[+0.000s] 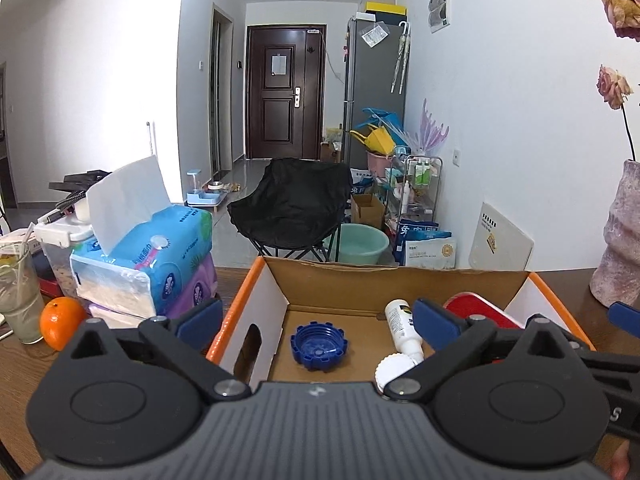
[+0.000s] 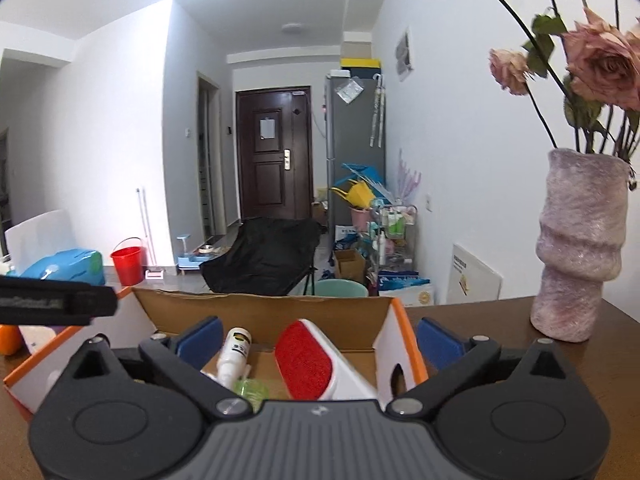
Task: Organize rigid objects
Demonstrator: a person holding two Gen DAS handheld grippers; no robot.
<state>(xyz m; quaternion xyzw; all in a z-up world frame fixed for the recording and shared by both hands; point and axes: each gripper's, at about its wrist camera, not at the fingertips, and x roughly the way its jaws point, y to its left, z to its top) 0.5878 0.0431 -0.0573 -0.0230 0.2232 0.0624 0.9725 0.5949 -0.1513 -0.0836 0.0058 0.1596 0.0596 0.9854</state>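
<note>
Here both the left gripper (image 1: 318,316) and right gripper (image 2: 318,338) stand wide apart, empty, above the cardboard box (image 1: 328,280).

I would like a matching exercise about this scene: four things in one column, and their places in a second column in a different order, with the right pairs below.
Things:
1. blue cap
2. orange
3. vase
4. tissue pack

Places:
A. on the table, right of the cardboard box
B. on the floor of the box
C. on top of a purple pack, left of the box
D. on the table beside a drinking glass

Pairs: 1-B, 2-D, 3-A, 4-C
</note>
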